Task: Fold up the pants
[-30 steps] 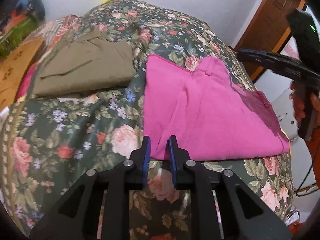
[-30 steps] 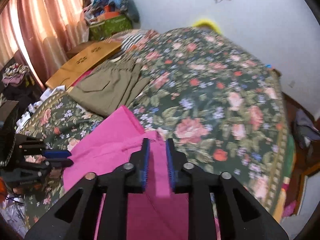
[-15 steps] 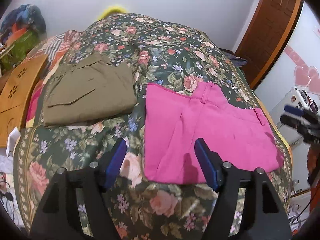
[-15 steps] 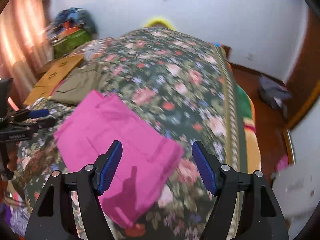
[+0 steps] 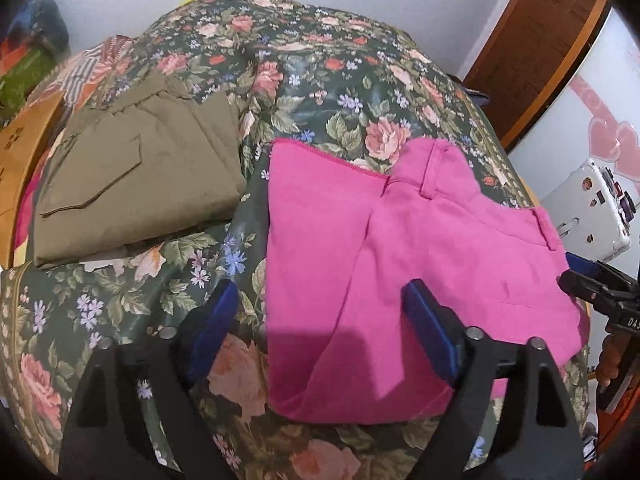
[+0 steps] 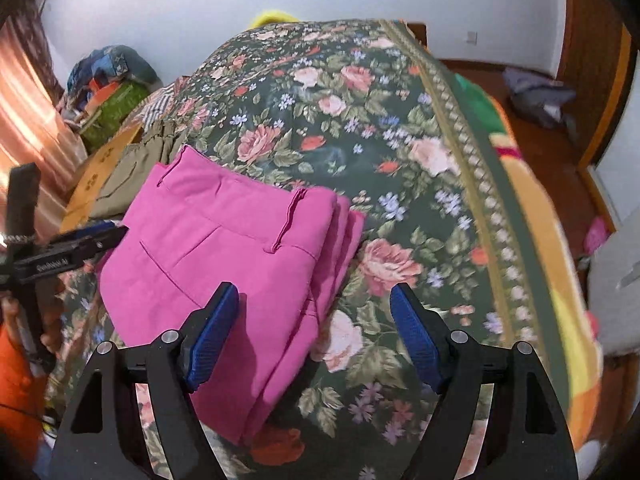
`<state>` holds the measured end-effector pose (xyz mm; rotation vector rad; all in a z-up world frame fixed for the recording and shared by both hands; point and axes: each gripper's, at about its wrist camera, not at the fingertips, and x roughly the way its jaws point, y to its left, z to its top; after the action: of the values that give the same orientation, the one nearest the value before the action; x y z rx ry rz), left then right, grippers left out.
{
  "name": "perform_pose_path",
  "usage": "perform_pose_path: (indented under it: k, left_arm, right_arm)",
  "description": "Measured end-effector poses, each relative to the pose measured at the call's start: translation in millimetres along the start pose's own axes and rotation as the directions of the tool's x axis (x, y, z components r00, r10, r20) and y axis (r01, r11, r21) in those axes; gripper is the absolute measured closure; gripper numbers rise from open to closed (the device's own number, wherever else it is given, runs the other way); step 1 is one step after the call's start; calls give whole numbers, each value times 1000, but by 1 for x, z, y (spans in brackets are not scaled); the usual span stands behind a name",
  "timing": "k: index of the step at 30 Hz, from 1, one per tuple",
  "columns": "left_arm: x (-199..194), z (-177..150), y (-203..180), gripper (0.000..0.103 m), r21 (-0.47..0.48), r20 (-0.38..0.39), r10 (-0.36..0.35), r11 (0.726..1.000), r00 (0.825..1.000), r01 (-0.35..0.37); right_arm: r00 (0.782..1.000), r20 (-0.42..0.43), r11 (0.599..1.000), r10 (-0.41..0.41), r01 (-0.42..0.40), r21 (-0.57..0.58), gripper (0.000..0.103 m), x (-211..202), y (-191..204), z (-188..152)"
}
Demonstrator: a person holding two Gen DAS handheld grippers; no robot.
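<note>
Pink pants (image 5: 400, 248) lie folded into a flat rectangle on the floral bedspread (image 5: 328, 92); the right wrist view shows the same pink pants (image 6: 224, 240) with stacked layers at their right edge. My left gripper (image 5: 320, 320) hovers over the near left corner of the pants, its jaws opening wide, pads clear of the cloth. My right gripper (image 6: 314, 320) hangs above the pants' right edge, jaws also opening, gripping nothing. Each gripper shows at the other view's edge: the right gripper (image 5: 592, 280) and the left gripper (image 6: 80, 240).
Folded olive pants (image 5: 140, 184) lie on the bedspread to the left of the pink ones. A wooden board (image 5: 20, 152) and piled bags (image 6: 112, 92) sit at the bed's far left. A wooden door (image 5: 536, 44) and clothes on the floor (image 6: 540, 96) are on the right.
Both grippers went from nearly shut to wide open. The right gripper swung from over the pants' middle to their right edge. The left gripper backed off slightly from the near corner.
</note>
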<state>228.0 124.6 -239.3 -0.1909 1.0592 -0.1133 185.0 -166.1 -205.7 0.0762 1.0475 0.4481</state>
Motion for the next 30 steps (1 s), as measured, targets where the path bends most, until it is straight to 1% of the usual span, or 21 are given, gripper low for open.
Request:
perform_pose_path:
  k: [4, 5, 6, 7, 9, 10, 11, 12, 13, 14, 16, 18, 19, 21, 22, 24, 27, 30]
  left_arm:
    - [7, 1, 5, 11, -13, 0, -28, 1000, 1000, 28]
    - [8, 1, 6, 12, -15, 0, -34, 999, 999, 34]
    - [10, 1, 6, 18, -15, -4, -49, 999, 999, 48]
    - [12, 1, 7, 20, -21, -8, -73, 997, 997, 73]
    - [13, 2, 8, 27, -26, -2, -90, 996, 996, 90]
    - [14, 4, 9, 29, -31, 0, -104, 994, 995, 104]
    - [14, 4, 8, 34, -31, 0, -109, 994, 994, 109]
    - [14, 6, 7, 41, -28, 3, -116, 993, 993, 116]
    - [14, 7, 6, 46, -23, 2, -126, 992, 992, 126]
    - [14, 7, 4, 55, -20, -2, -136, 991, 991, 136]
    - [12, 9, -2, 63, -1, -2, -123, 992, 992, 123]
    - [9, 9, -9, 71, 28, 2, -102, 994, 995, 102]
    - [7, 9, -13, 74, 44, 5, -85, 995, 996, 85]
    - [3, 9, -22, 85, 82, 19, -43, 996, 999, 41]
    - [1, 8, -26, 90, 99, 29, -15, 995, 999, 12]
    - [-4, 8, -31, 94, 124, 43, 28, 992, 999, -33]
    - [-11, 7, -33, 96, 125, 57, 32, 991, 998, -39]
    - [-21, 7, -35, 97, 123, 82, 24, 992, 996, -34]
  right_arm:
    - [999, -11, 999, 32, -32, 18, 28, 14, -1, -3]
    - [999, -13, 999, 37, -37, 18, 28, 16, -1, -3]
    - [998, -14, 998, 54, -54, 24, 28, 18, -1, -3]
    - [998, -16, 998, 64, -64, 28, 29, 19, -3, -3]
    - [994, -24, 993, 106, -104, 46, 37, 22, -6, -1]
    - [992, -27, 991, 122, -121, 50, 38, 23, -7, -1]
    - [990, -29, 989, 137, -136, 51, 42, 24, -7, 0]
    - [988, -30, 988, 149, -148, 46, 47, 24, -7, 1]
    - [988, -31, 988, 153, -152, 41, 49, 26, -6, 2]
    - [988, -30, 988, 154, -154, 32, 52, 26, -4, 3]
    - [988, -26, 988, 154, -154, 17, 58, 26, 0, 5]
    - [988, -16, 988, 156, -156, 18, 67, 26, -1, 7]
    - [988, -9, 988, 156, -156, 22, 69, 26, -2, 8]
    - [987, 8, 987, 158, -158, 28, 77, 24, -4, 10]
    - [987, 15, 987, 160, -161, 26, 78, 23, -5, 11]
    - [986, 29, 986, 163, -164, 15, 84, 19, -5, 12]
    - [984, 48, 986, 169, -169, -3, 88, 13, -4, 16]
    - [981, 72, 984, 180, -179, -20, 90, 5, 0, 22]
